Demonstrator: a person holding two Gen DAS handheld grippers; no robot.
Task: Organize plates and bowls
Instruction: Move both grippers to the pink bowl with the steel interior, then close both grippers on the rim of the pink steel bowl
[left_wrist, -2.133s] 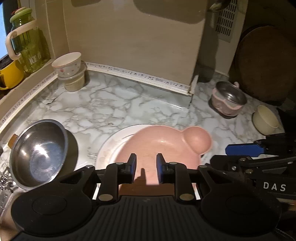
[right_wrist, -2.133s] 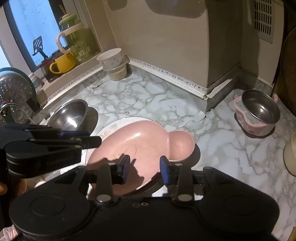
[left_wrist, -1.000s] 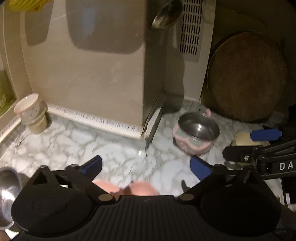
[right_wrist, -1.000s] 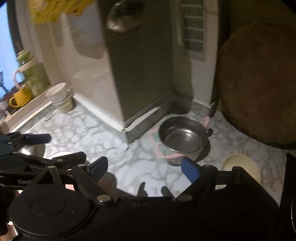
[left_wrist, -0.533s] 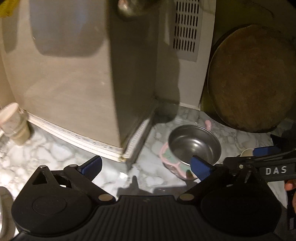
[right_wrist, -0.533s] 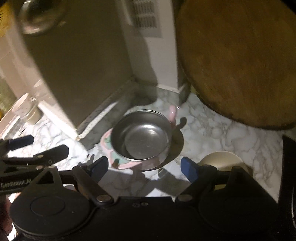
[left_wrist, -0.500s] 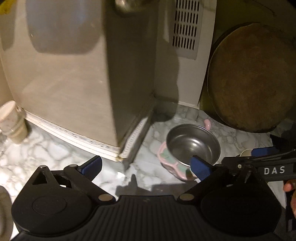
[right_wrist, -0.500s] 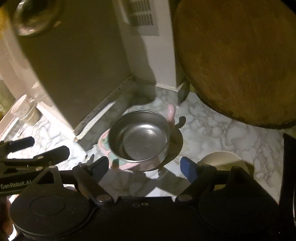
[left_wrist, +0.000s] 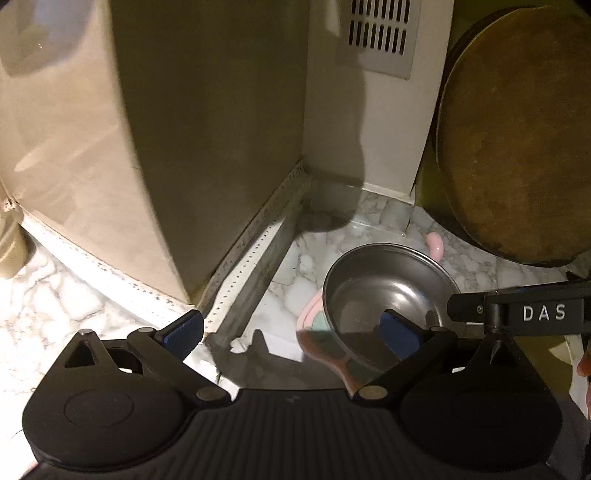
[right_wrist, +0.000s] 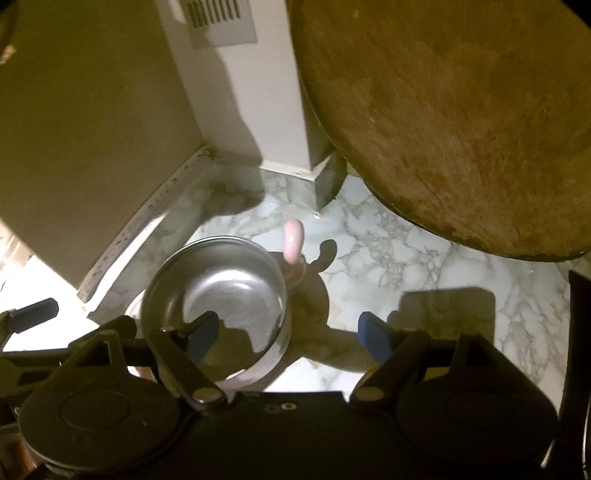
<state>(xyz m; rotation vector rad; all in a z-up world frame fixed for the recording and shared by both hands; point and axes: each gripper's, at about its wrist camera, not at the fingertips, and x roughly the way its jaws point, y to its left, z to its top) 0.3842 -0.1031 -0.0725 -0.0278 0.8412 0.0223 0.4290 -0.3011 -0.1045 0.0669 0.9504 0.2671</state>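
Your left tongs (left_wrist: 291, 330) and right tongs (right_wrist: 288, 332) both gape wide, holding nothing. Only the left view shows the cup (left_wrist: 9, 243) at far left; only the right shows the bowl's (right_wrist: 218, 291) pink handle (right_wrist: 293, 240) fully. The shiny steel bowl in a pink shell sits on the marble desk (right_wrist: 424, 258) near the round wooden board (right_wrist: 461, 110).

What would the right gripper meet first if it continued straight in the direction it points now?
Probably the steel bowl: the open right gripper straddles its right rim, one finger over the basin and the other over the marble counter. Depth is unclear, so it may pass above the rim.
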